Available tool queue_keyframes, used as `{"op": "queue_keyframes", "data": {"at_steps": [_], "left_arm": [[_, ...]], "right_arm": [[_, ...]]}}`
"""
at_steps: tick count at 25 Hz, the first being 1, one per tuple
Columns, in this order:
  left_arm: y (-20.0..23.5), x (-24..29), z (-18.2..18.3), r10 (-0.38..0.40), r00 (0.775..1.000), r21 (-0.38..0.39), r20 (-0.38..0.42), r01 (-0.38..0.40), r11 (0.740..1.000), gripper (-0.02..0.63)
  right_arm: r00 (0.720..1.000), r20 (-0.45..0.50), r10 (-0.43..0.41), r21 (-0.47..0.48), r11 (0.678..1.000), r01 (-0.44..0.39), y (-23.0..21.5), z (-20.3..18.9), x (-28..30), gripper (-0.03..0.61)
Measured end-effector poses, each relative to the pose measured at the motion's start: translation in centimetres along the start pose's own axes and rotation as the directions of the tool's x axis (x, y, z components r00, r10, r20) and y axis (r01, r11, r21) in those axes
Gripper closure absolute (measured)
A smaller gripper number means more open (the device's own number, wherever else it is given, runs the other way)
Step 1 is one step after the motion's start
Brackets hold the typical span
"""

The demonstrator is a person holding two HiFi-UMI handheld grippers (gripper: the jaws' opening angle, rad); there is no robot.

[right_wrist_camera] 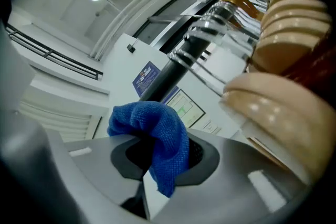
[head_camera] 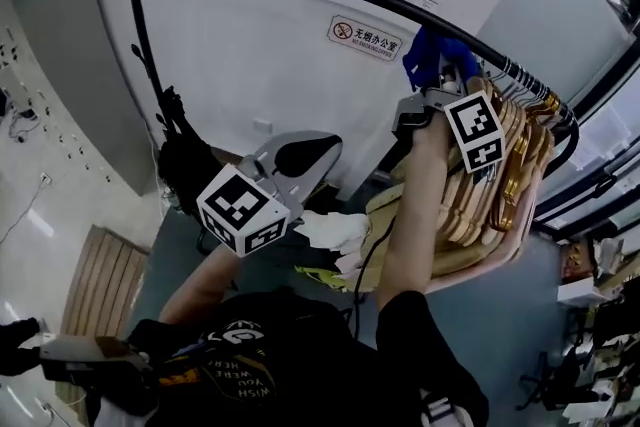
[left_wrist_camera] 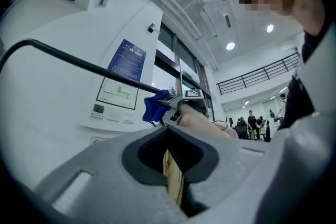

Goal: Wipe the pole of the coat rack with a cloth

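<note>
Wiping seems only partway: the right tongs (right_wrist_camera: 149,176), clamped on the blue cloth (right_wrist_camera: 160,131), hold it at the black pole (right_wrist_camera: 169,72) beside the hangers (right_wrist_camera: 294,18), while the left tongs (left_wrist_camera: 170,162) pinch a thin tan strip (left_wrist_camera: 175,184).

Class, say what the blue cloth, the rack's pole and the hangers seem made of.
Cloth: soft knitted-looking fabric, perhaps microfibre, matt; visible weave and folds. Pole: probably metal, smooth black coating, slight sheen. Hangers: likely pale varnished wood; glossy highlights.

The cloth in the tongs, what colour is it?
Blue. The cloth shows best in the right gripper view, pinched in the right tongs.
</note>
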State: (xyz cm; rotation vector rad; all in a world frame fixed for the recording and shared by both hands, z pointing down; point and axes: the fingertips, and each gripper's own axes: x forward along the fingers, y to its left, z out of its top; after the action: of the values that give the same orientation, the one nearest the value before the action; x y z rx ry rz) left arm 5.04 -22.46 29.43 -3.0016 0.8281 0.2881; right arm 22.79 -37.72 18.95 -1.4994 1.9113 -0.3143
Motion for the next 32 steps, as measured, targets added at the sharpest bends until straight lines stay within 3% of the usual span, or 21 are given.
{"op": "queue_keyframes", "data": {"at_steps": [3, 6, 9, 12, 14, 18, 22, 28, 32], "left_arm": [[1.1, 0.6, -2.2, 0.025, 1.0, -0.033, -0.012, -0.026, 0.999, 0.612], [3.7, -1.1, -5.6, 0.142, 0.988, -0.078, -0.058, -0.146, 0.986, 0.612], [4.9, -4.8, -8.0, 0.245, 0.967, -0.089, -0.072, -0.25, 0.964, 0.612], [5.9, -8.5, -10.2, 0.291, 0.953, -0.099, -0.088, -0.299, 0.949, 0.612], [7.0, -11.1, -11.4, 0.357, 0.927, -0.099, -0.114, -0.369, 0.924, 0.612], [7.5, -15.8, -12.4, 0.494, 0.854, -0.029, -0.166, -0.504, 0.863, 0.612], [7.3, -18.1, -13.4, 0.558, 0.804, 0.021, -0.207, -0.566, 0.824, 0.612], [6.9, -20.3, -13.6, 0.587, 0.78, 0.007, -0.218, -0.6, 0.8, 0.612], [6.5, -20.9, -14.2, 0.596, 0.767, -0.025, -0.236, -0.618, 0.785, 0.612]], "right_arm": [[0.977, -0.118, 0.178, -0.022, 0.983, -0.182, 3.2, -2.7, -2.4, 0.506], [0.929, -0.238, 0.282, -0.158, 0.933, -0.323, 5.8, -9.0, -6.7, 0.505], [0.907, -0.356, 0.225, -0.278, 0.901, -0.333, 4.1, -16.2, -11.5, 0.505], [0.851, -0.504, 0.15, -0.24, 0.922, -0.305, 1.3, -22.9, -16.4, 0.505], [0.813, -0.568, 0.128, -0.204, 0.935, -0.29, 0.0, -25.8, -18.6, 0.505], [0.778, -0.613, 0.138, -0.189, 0.931, -0.314, 0.1, -29.0, -20.3, 0.505], [0.745, -0.628, 0.226, -0.151, 0.903, -0.402, 3.0, -30.9, -20.5, 0.506], [0.706, -0.634, 0.317, -0.107, 0.868, -0.485, 6.7, -32.6, -20.5, 0.505], [0.688, -0.65, 0.322, -0.087, 0.868, -0.488, 6.8, -33.1, -20.9, 0.506]]}}
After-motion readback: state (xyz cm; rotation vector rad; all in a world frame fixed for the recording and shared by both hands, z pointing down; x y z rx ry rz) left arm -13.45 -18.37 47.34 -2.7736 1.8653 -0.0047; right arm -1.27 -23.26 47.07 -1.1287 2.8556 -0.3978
